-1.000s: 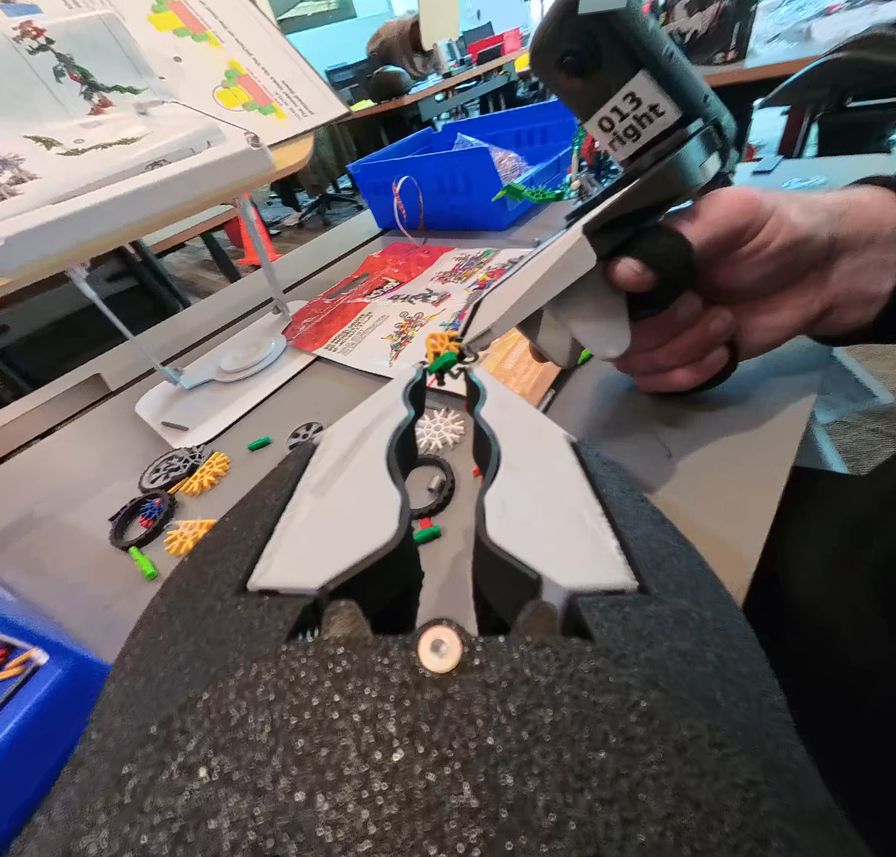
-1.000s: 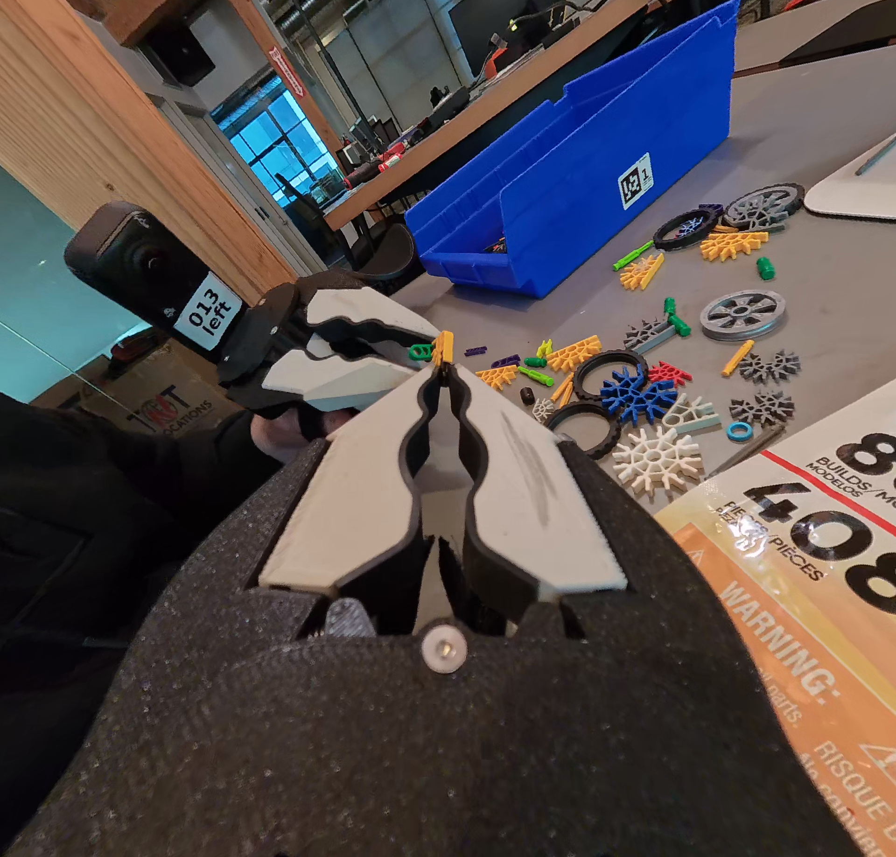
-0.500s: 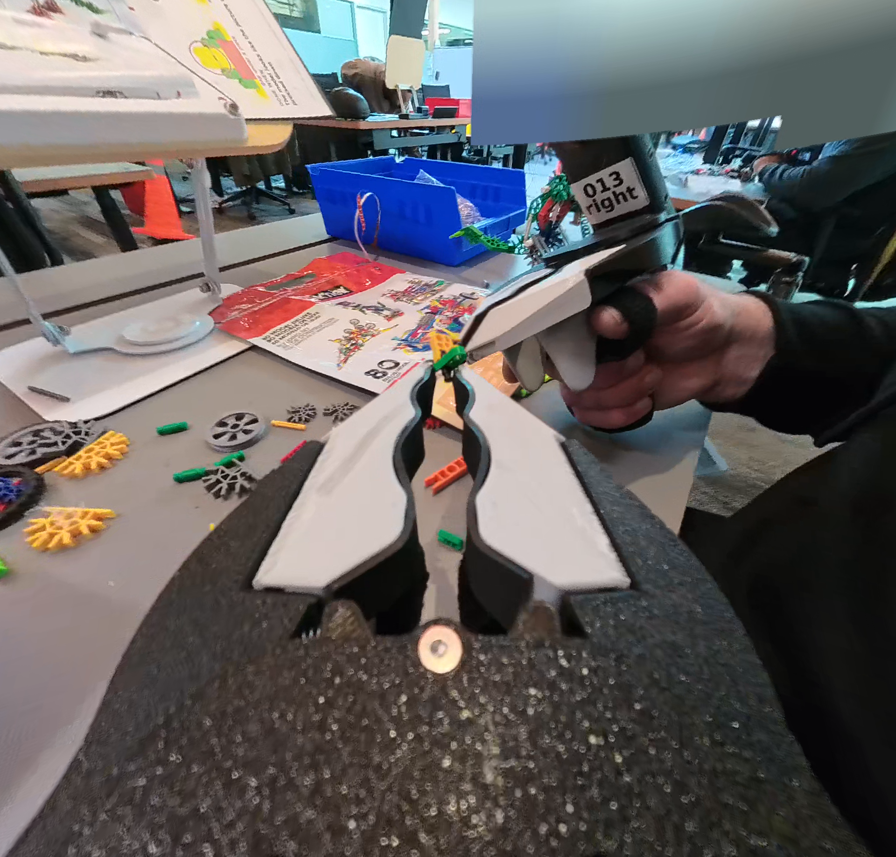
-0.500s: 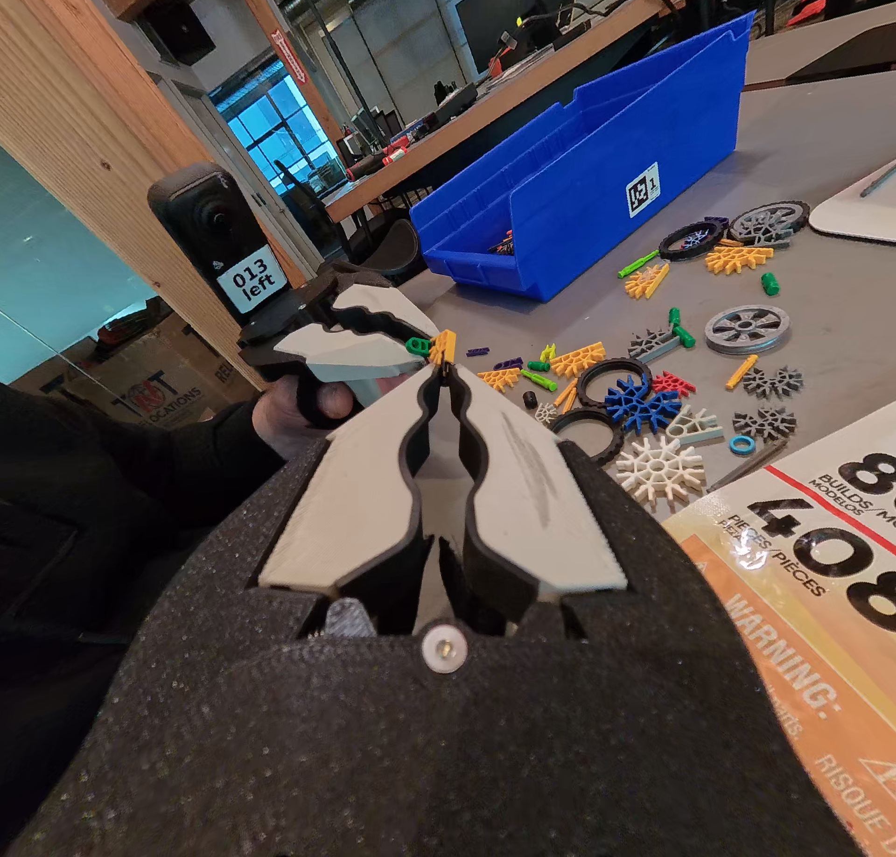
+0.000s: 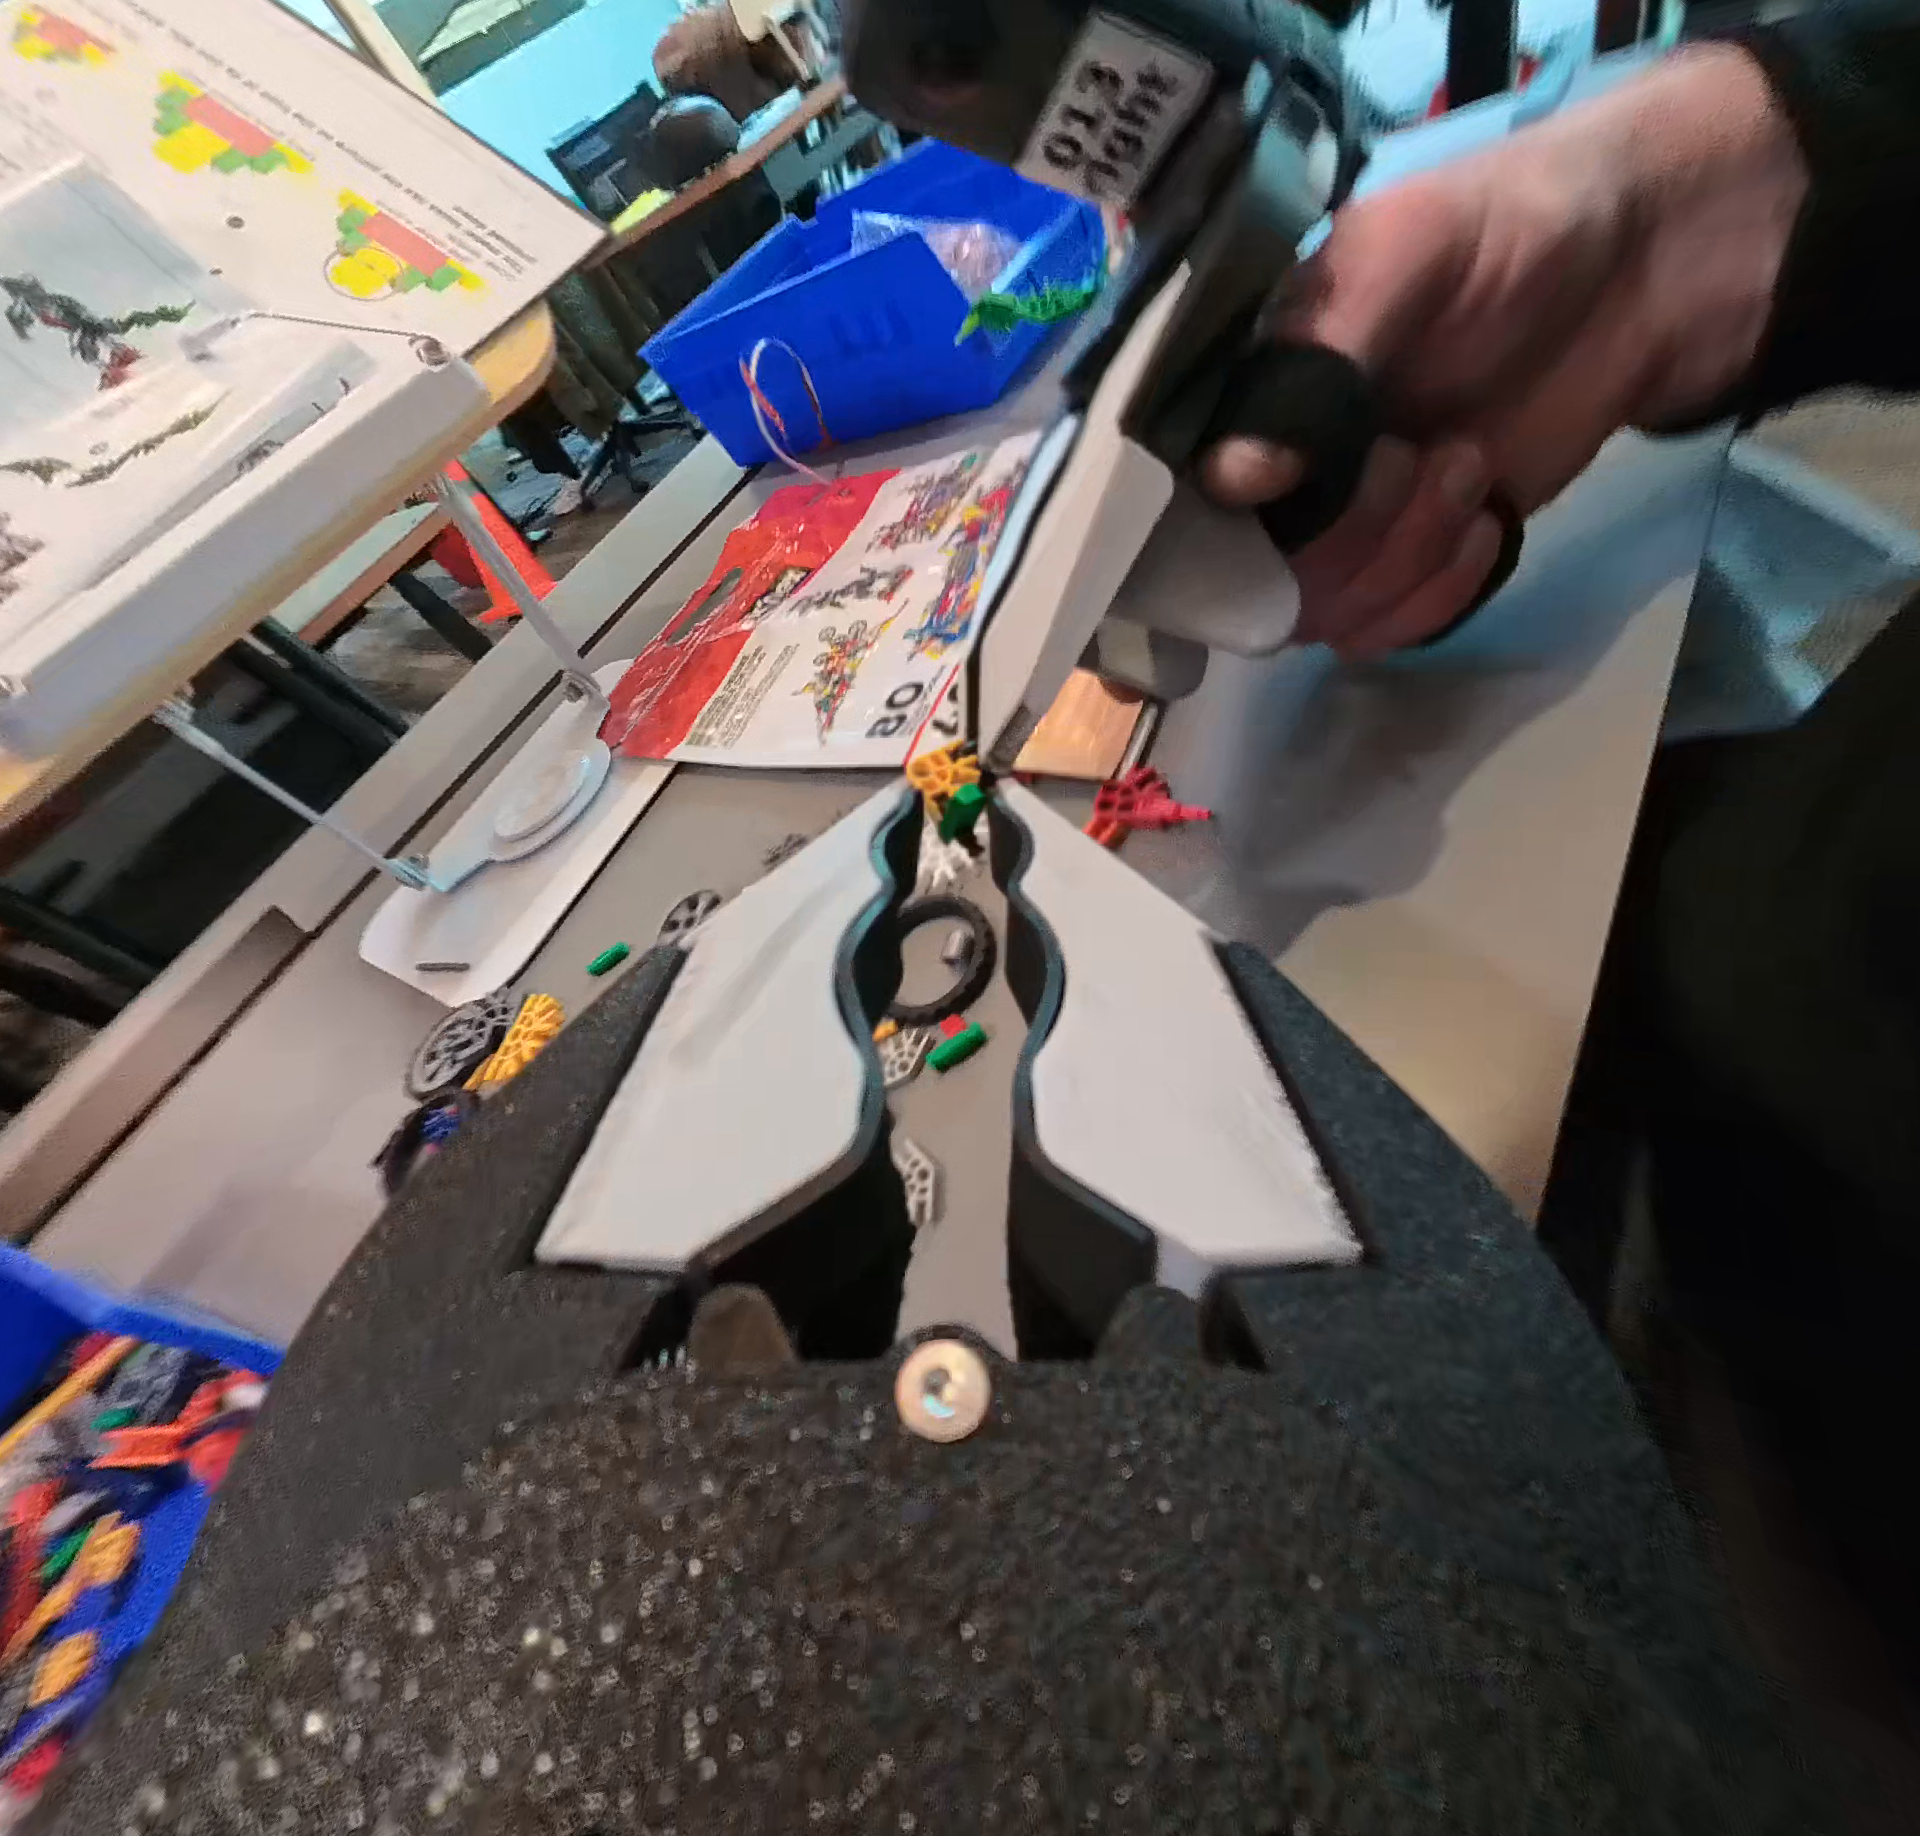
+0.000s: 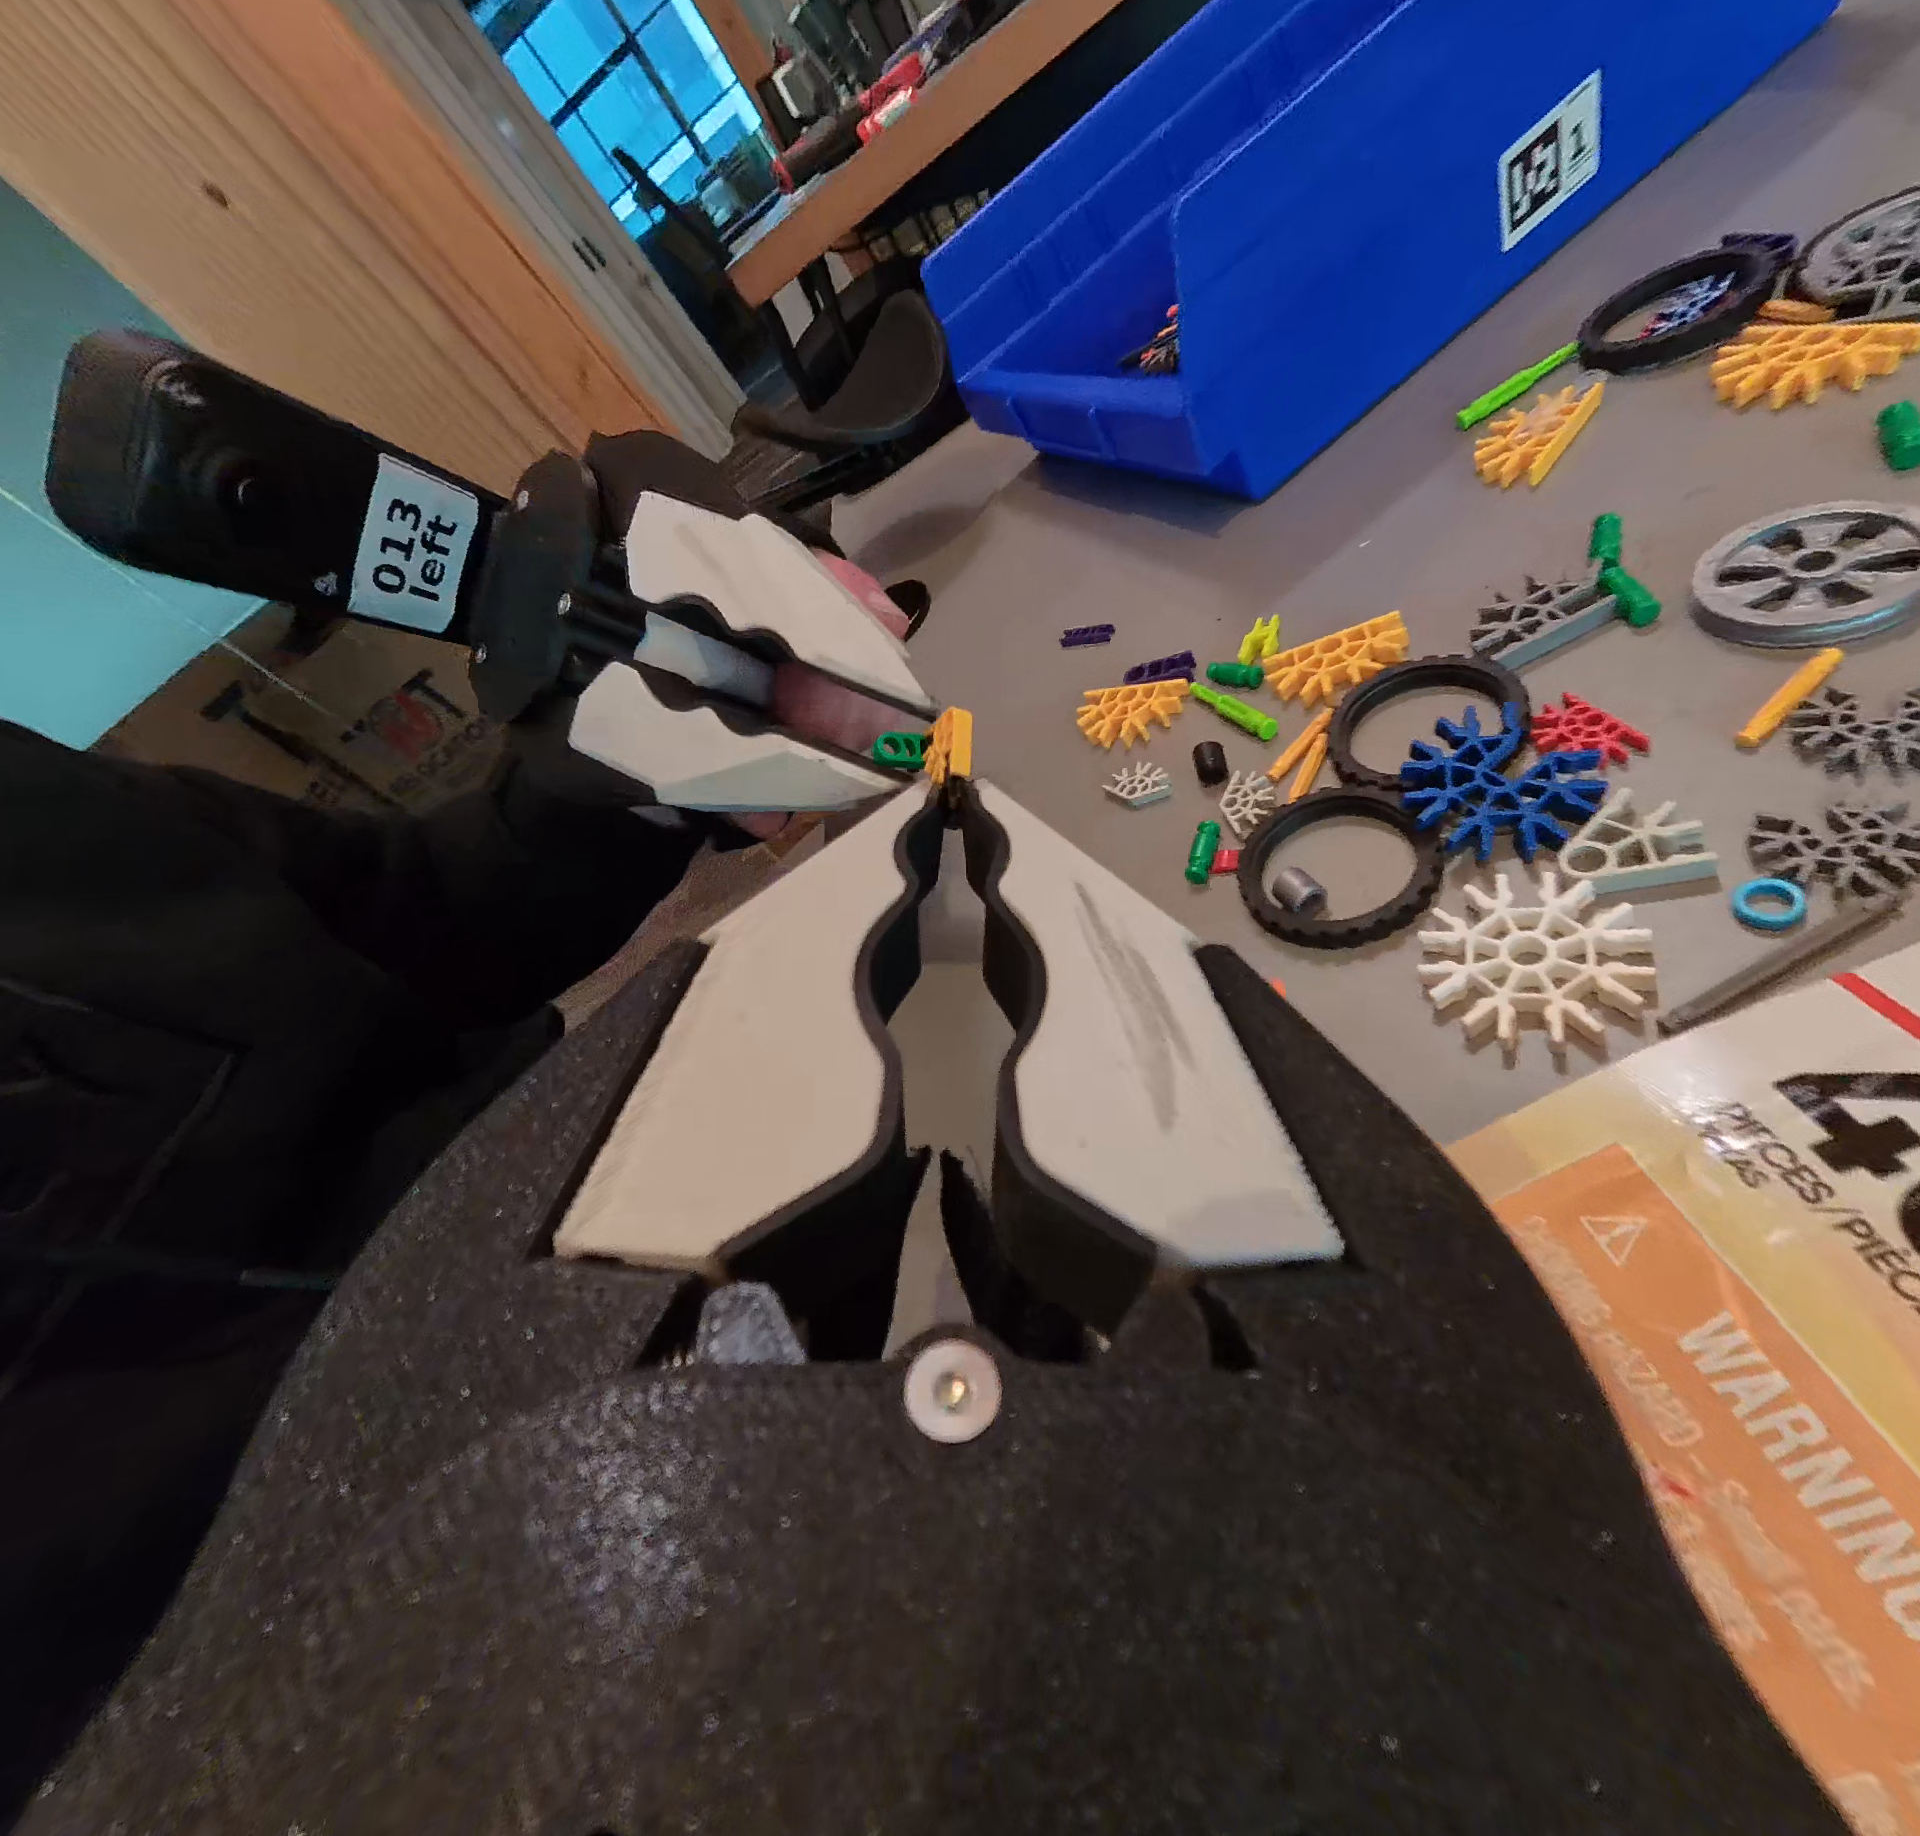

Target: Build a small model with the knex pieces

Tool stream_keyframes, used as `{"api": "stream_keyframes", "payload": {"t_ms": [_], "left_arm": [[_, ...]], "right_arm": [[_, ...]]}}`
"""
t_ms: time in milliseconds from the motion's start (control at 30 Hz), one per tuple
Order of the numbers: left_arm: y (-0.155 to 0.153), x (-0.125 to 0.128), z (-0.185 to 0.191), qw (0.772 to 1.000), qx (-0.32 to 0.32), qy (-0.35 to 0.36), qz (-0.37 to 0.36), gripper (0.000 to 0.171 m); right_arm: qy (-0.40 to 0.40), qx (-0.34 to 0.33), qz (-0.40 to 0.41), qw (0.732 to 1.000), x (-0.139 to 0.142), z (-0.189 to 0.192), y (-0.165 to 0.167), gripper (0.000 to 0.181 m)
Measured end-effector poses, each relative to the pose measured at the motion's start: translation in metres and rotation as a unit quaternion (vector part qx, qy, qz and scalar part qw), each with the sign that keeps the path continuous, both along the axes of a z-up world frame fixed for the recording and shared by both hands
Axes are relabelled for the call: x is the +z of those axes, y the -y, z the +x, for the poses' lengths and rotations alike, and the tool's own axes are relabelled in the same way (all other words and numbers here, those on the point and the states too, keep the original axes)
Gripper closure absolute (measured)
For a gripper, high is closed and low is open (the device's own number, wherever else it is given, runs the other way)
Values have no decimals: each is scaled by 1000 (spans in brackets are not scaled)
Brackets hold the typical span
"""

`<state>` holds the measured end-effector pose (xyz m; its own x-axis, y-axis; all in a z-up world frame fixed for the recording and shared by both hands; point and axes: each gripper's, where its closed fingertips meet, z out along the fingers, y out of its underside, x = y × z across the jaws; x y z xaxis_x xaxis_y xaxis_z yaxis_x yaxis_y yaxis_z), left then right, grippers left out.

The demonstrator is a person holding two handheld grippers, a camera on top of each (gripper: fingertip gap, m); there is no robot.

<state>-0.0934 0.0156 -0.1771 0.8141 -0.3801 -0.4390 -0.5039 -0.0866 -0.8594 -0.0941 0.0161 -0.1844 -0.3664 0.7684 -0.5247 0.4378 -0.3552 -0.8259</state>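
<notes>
My left gripper [image 5: 954,801] is shut on a short green rod [image 5: 961,812]. My right gripper [image 6: 951,797] is shut on a small yellow connector [image 6: 951,742]. The two tips meet in the air above the grey table [image 6: 1039,560], with the rod's end against the connector. In the left wrist view the right gripper [image 5: 982,747] comes down from the upper right, held by a hand [image 5: 1507,332], and the yellow connector [image 5: 938,773] sits just above the rod. In the right wrist view the left gripper [image 6: 914,744] comes in from the left with the green rod [image 6: 899,750].
Loose pieces lie on the table: black tyres [image 6: 1340,872], a white connector [image 6: 1532,955], a blue connector [image 6: 1496,778], a grey wheel [image 6: 1808,571], a red connector [image 5: 1138,804]. A blue bin [image 6: 1351,259], a printed bag [image 6: 1714,1319] and a booklet on a stand [image 5: 208,280] stand around. My left and right fingertips are right by each other. From either gripper's tips it is about 20 centimeters to the grey wheel [image 6: 1808,571].
Both grippers keep their pieces pressed together. The left gripper has tilted and rolled, and the right gripper now points more steeply down at the left tips.
</notes>
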Motion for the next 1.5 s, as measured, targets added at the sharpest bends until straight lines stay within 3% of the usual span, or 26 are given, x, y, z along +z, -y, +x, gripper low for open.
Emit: {"api": "stream_keyframes", "payload": {"t_ms": [67,200,367,467,500,600,733,900,1067,1500], "left_arm": [[3,-6,-3,999,7,-38,-6,164],[9,-7,-6,1000,8,-13,-7,165],[13,-1,-10,995,12,101,-4,167],[14,-3,-15,992,28,119,-6,167],[15,-5,-15,992,32,119,-8,167],[16,-15,-18,989,44,134,-42,167],[14,-39,-25,984,82,119,-102,167],[12,-61,-29,972,109,110,-178,167],[13,-83,-24,959,121,75,-244,167],[27,-91,-13,948,112,84,-286,159]], "right_arm": [[12,9,7,1000,-3,-2,4,179],[28,30,4,999,-6,-5,10,179],[27,45,-18,998,-3,-10,14,180],[35,40,4,999,-6,-13,15,172],[40,36,21,998,-8,-13,14,160],[53,27,115,992,-20,-7,7,158],[93,33,275,956,-53,1,0,158],[125,39,363,923,-78,-1,1,158],[132,38,375,917,-84,-3,3,164],[123,31,385,914,-84,-4,3,176]]}}
